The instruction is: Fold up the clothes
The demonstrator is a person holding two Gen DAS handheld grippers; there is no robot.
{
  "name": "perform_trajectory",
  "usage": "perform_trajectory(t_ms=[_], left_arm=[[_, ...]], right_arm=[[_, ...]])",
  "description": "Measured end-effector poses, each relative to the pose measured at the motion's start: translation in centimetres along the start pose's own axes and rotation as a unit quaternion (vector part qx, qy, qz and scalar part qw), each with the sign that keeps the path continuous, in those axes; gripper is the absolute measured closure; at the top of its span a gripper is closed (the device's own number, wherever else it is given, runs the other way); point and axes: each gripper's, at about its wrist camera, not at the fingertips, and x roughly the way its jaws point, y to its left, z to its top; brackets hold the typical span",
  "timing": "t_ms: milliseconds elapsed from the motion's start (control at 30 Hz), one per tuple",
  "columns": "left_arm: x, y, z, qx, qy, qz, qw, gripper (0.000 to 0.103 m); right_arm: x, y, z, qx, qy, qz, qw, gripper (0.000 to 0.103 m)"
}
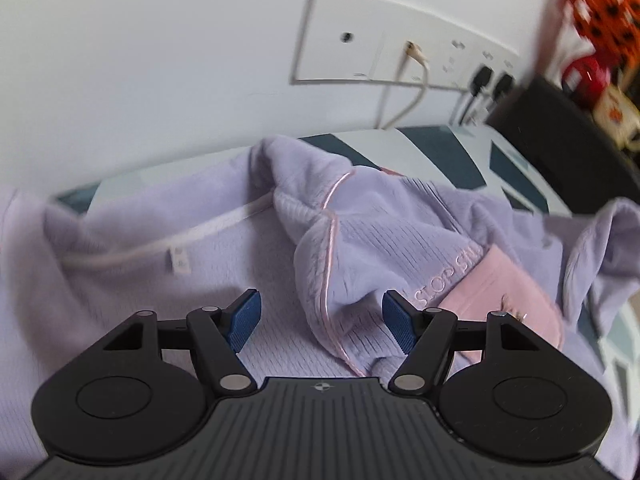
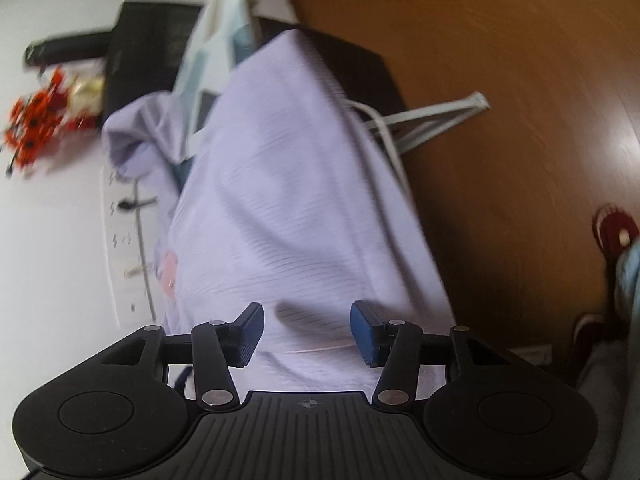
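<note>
A lilac garment with pink piping and a pink pocket patch lies rumpled on a white and teal patterned surface. My left gripper is open just above it, blue pads either side of a raised fold with piping. In the right wrist view the same lilac garment drapes over the surface edge. My right gripper is open over its near part, holding nothing.
A white wall with a socket panel and plugged cables stands behind. A black box and orange-red toys sit at the right. A brown wooden floor lies below, with a white frame and a red slipper.
</note>
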Motion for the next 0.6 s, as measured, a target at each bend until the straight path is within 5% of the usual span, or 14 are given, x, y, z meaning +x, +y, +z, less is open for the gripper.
perform_trajectory(t_ms=[167,300,433,500,600], left_arm=[[0.7,-0.1,0.0,0.018,0.019,-0.011,0.9996,0.034],[1.3,0.0,-0.4,0.004,0.024,-0.012,0.9996,0.034],[0.9,0.1,0.5,-0.001,0.010,-0.022,0.9997,0.041],[1.0,0.0,1.0,-0.010,0.014,-0.034,0.9993,0.055],[1.6,-0.7,1.1,0.001,0.026,-0.021,0.9994,0.061]], right_arm=[[-0.1,-1.3,-0.8,0.030,-0.031,-0.027,0.999,0.041],[1.2,-2.9,-1.3,0.072,-0.007,-0.007,0.997,0.041],[0.3,-2.3,-1.2,0.074,-0.059,0.030,0.995,0.079],[-0.7,-0.7,-0.9,0.021,-0.076,0.031,0.996,0.084],[-1.6,0.7,-0.6,-0.017,-0.093,0.037,0.995,0.088]])
